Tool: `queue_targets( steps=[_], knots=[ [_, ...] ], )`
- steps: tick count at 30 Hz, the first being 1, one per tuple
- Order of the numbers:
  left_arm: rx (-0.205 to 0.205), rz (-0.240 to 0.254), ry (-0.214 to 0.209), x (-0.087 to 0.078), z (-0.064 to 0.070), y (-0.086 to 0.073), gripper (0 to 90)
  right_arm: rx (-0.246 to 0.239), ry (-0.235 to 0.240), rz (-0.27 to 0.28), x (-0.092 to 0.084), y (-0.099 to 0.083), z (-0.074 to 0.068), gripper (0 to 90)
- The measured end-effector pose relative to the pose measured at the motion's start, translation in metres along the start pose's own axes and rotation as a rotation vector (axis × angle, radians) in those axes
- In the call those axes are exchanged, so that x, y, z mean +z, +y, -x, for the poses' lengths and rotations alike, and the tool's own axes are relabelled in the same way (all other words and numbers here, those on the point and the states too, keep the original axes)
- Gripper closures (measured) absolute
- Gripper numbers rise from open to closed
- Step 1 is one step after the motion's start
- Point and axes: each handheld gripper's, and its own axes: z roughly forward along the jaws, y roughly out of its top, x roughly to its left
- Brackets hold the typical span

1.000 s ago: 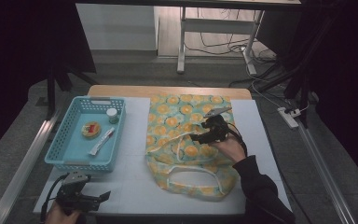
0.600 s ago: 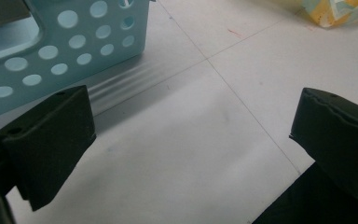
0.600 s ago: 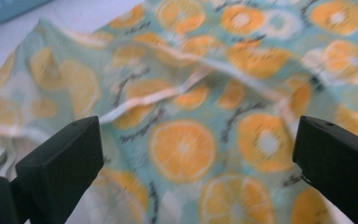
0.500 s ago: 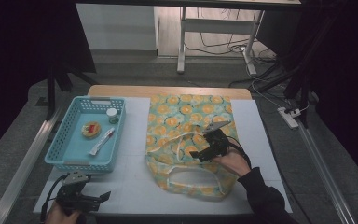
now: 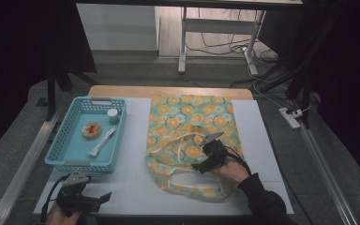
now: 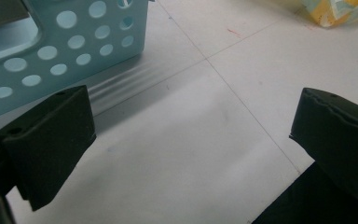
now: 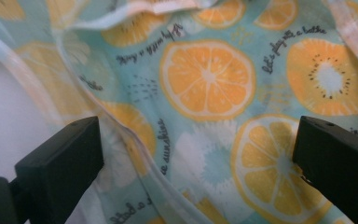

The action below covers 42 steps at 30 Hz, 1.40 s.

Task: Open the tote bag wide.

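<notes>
Fingers (image 7: 60, 168) of the right gripper (image 5: 205, 161) spread wide, nothing between them; in the right gripper view the two black pads frame printed cloth with orange slices and script lettering, a pale strap (image 7: 37, 93) crossing at left. Right gripper sits over the fruit-print tote bag (image 5: 187, 117), near its lower middle, beside the loops of the white handles (image 5: 178, 143); contact with the cloth cannot be judged. Right hand (image 5: 232, 171) with dark sleeve enters from the bottom edge of the high view. Fingers (image 6: 51, 144) of the left gripper (image 5: 86, 199) likewise released, wide apart, with bare white desk (image 6: 182, 130) surface between them in the left gripper view. Left gripper is low at the near left corner of the desk, just in front of the blue perforated basket (image 5: 63, 161), whose holed wall (image 6: 74, 42) appears at upper left in the left gripper view; a corner of the bag shows at upper right there. Bag lies flat on the white mat, opening toward the person, well apart from the left gripper. Basket rests left of the bag and holds a small white-capped jar (image 5: 113, 116), a round orange-and-red item (image 5: 92, 130), and a white elongated item (image 5: 102, 142) lying diagonally.
</notes>
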Motion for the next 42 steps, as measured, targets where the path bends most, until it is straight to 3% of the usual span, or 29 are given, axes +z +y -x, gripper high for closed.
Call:
queue_targets(
  steps=[5, 7, 9, 10, 11, 12, 15, 18, 19, 20, 24, 27, 33, 42],
  knots=[
    [0.000, -0.003, 0.001, 0.000, 0.000, 0.000, 0.0, -0.013, 0.001, 0.016, 0.002, 0.001, -0.003, 3.4],
    [0.000, -0.004, 0.001, 0.000, 0.000, 0.000, 0.0, -0.029, 0.014, 0.023, 0.001, 0.001, -0.003, 10.4],
    [0.000, -0.005, 0.001, 0.000, 0.000, 0.000, 0.0, -0.061, 0.035, 0.026, -0.003, 0.002, -0.006, 27.6],
    [0.001, -0.005, 0.002, 0.000, 0.000, 0.000, 0.0, -0.061, 0.035, 0.026, -0.003, 0.002, -0.006, 27.6],
    [0.001, -0.005, 0.002, 0.000, 0.000, 0.000, 0.0, -0.083, 0.051, 0.017, -0.005, 0.003, -0.010, 38.9],
    [0.002, -0.005, 0.003, 0.000, 0.000, 0.000, 0.0, -0.083, 0.051, 0.017, -0.005, 0.003, -0.010, 38.9],
    [0.002, -0.007, 0.003, 0.000, 0.001, 0.000, 0.0, -0.103, 0.077, 0.005, -0.007, 0.005, -0.014, 54.0],
    [0.003, -0.007, 0.003, 0.001, 0.001, 0.000, 0.1, -0.108, 0.088, -0.005, -0.009, 0.006, -0.014, 75.1],
    [0.003, -0.007, 0.002, 0.001, 0.001, 0.000, 0.1, -0.108, 0.088, -0.005, -0.009, 0.006, -0.014, 75.1],
    [0.003, -0.007, 0.003, 0.001, 0.001, 0.000, 0.1, -0.089, 0.092, -0.004, -0.010, 0.006, -0.013, 84.6],
    [0.005, -0.007, 0.003, 0.001, 0.001, 0.000, 0.1, -0.083, 0.106, 0.000, -0.010, 0.005, -0.010, 89.9],
    [0.006, -0.007, 0.002, 0.001, 0.001, 0.000, 0.1, -0.034, 0.141, -0.002, -0.010, 0.005, -0.004, 90.0],
    [0.006, -0.007, 0.002, 0.001, 0.001, 0.000, 0.2, -0.015, 0.127, 0.065, -0.019, 0.012, -0.001, 90.0],
    [0.004, -0.009, 0.001, 0.001, 0.001, 0.000, 0.2, 0.005, 0.150, 0.098, -0.023, 0.023, 0.000, 90.0]
  ],
)
